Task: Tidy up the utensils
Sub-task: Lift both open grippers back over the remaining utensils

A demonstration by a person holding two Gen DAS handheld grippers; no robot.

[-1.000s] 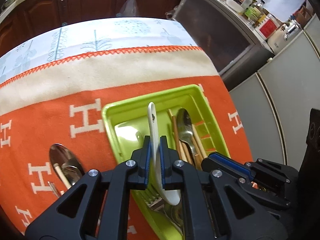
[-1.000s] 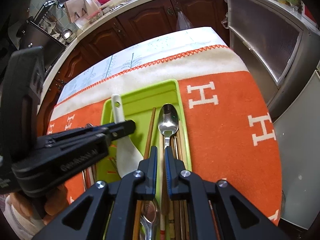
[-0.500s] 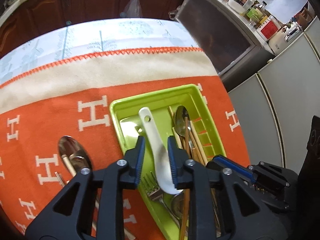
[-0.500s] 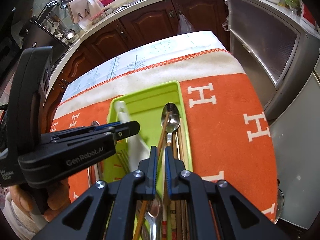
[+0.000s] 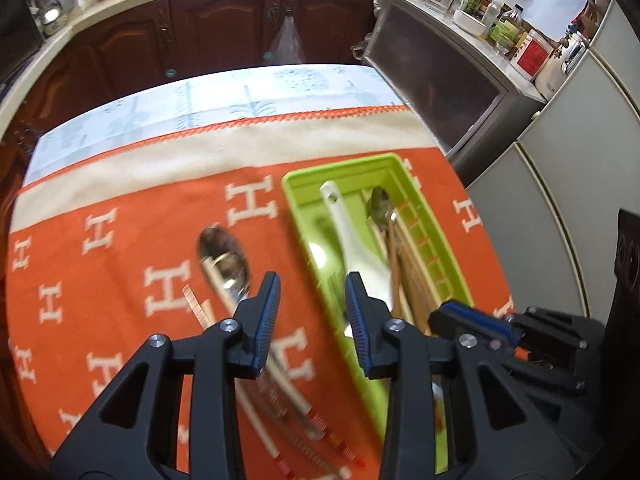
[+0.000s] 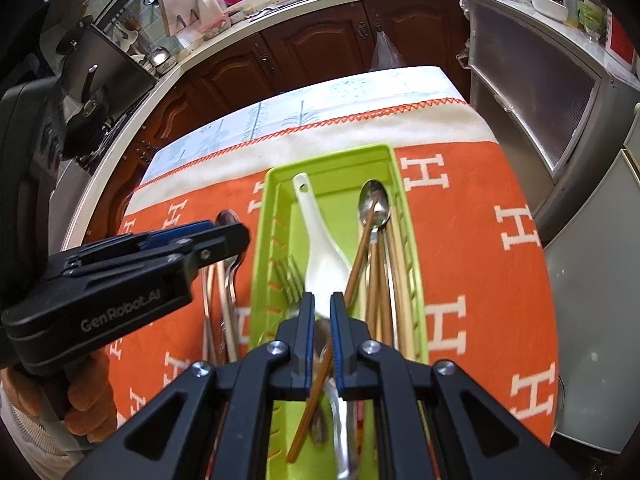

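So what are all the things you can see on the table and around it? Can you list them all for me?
tray: one, lime green, on the orange cloth
soup spoon: one, white, in the tray's left part
fork: one, silver, in the tray beside the soup spoon
metal spoon: one, silver, in the tray's right part
chopsticks: several, brown and pale, in the tray's right part
loose spoons: two, silver, on the cloth left of the tray
cloth: one, orange with white H letters, over the table
cabinets: dark brown, behind the table
left gripper: black with blue pads, jaws opening, nothing between them
right gripper: black, shut on a brown chopstick
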